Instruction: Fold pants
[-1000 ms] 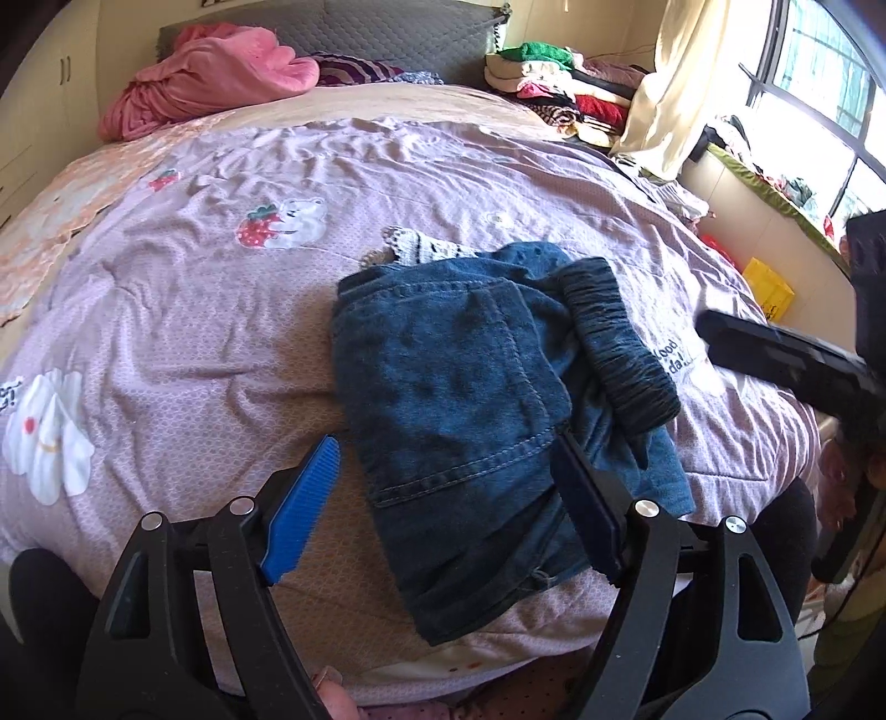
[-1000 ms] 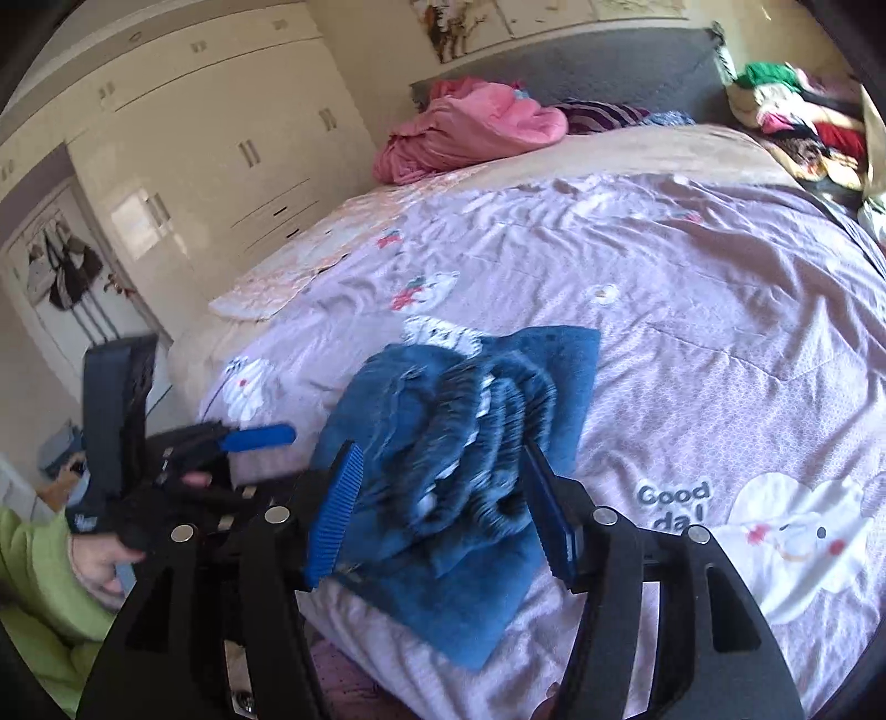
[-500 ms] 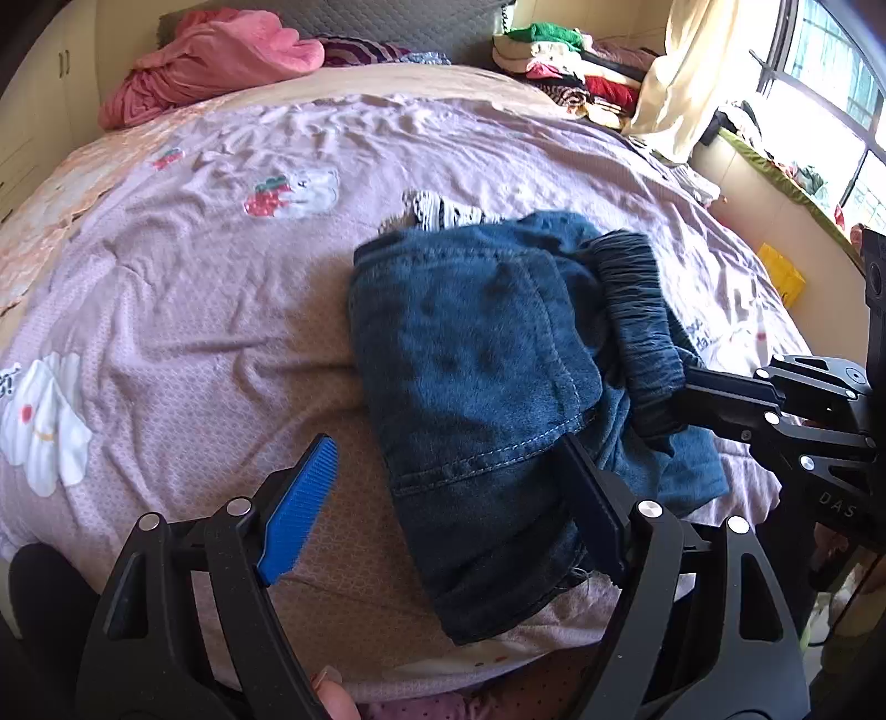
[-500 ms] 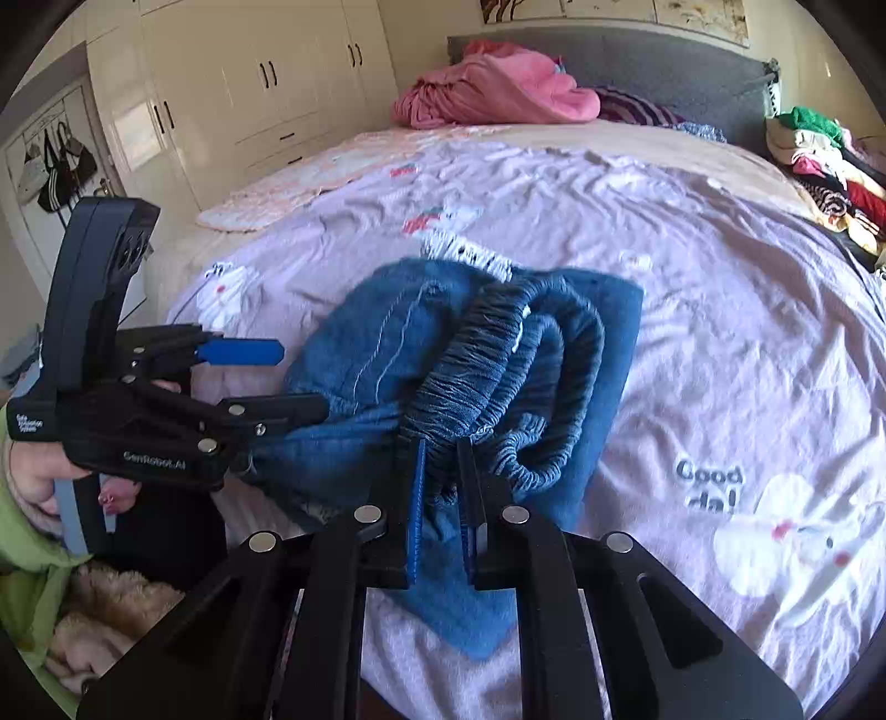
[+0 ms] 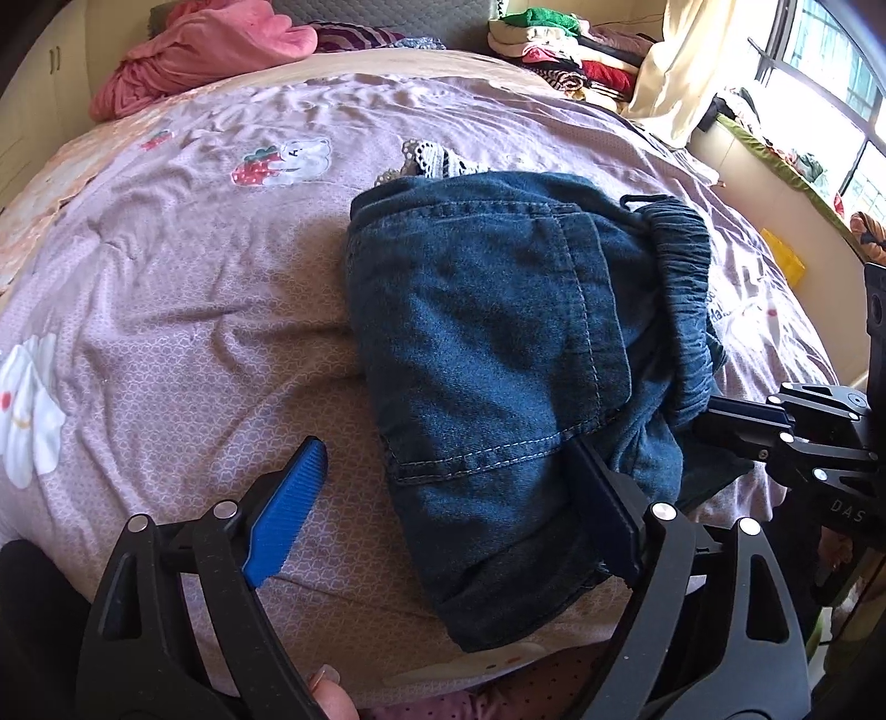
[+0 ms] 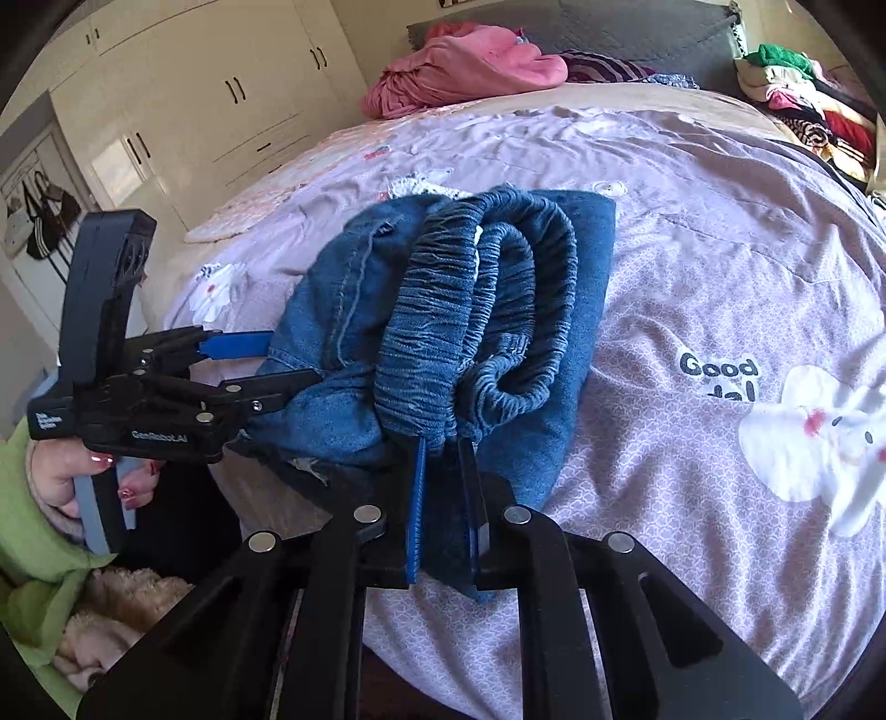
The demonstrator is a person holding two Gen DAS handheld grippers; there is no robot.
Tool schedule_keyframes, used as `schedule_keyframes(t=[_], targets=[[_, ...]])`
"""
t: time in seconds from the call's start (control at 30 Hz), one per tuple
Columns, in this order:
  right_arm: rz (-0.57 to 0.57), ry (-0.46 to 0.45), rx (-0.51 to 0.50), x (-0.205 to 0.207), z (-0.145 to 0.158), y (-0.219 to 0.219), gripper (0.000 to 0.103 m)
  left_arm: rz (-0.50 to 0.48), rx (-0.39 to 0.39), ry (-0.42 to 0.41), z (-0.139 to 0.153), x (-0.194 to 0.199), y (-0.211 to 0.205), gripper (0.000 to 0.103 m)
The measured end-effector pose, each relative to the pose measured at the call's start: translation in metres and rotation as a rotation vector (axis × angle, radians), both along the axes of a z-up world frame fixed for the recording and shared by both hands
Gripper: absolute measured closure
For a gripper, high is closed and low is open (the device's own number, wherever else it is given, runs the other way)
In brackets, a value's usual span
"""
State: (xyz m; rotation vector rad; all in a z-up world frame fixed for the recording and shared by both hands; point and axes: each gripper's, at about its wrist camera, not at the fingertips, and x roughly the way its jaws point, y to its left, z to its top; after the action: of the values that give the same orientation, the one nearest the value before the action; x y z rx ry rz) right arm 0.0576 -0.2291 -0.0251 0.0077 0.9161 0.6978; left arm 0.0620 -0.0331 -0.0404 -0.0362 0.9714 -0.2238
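Note:
Dark blue denim pants [image 5: 493, 354] lie folded in a bundle near the front edge of the bed, the gathered elastic waistband [image 6: 470, 310] on the right side. My left gripper [image 5: 443, 487] is open, its jaws spread around the pants' near edge, the right finger against the denim. My right gripper [image 6: 440, 459] is shut on the waistband end of the pants [image 6: 437, 332]. It shows in the left wrist view [image 5: 775, 432] at the pants' right edge. The left gripper shows in the right wrist view [image 6: 260, 365] at the pants' left side.
A lilac quilt [image 5: 166, 288] with cartoon prints covers the bed. A pink blanket [image 5: 205, 50] lies at the headboard and a stack of folded clothes [image 5: 565, 61] at the far right. White wardrobes [image 6: 210, 111] stand to the left. A small lace-trimmed cloth [image 5: 426, 155] lies behind the pants.
My right gripper went from open to shut on the waistband end of the pants. My left gripper stayed open and moved in closer to the pants.

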Motion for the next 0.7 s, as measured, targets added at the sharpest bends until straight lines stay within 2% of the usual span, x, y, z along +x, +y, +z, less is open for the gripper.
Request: schedule_keyframes(t=[0.3,0.43,0.7], targets=[[-0.056,-0.077,0.025,-0.008,0.031,-0.015,0.061,0.002,-0.009,-0.059,0.027,-0.006,0.003,0.023],[-0.085,-0.09,0.025,-0.003,0.037,-0.02,0.058,0.005,-0.012,-0.08,0.036,-0.006,0.005,0.023],[-0.143,-0.117,0.001,0.013,0.045,-0.027,0.043,0.001,-0.011,-0.095,0.043,-0.001,0.002,0.021]])
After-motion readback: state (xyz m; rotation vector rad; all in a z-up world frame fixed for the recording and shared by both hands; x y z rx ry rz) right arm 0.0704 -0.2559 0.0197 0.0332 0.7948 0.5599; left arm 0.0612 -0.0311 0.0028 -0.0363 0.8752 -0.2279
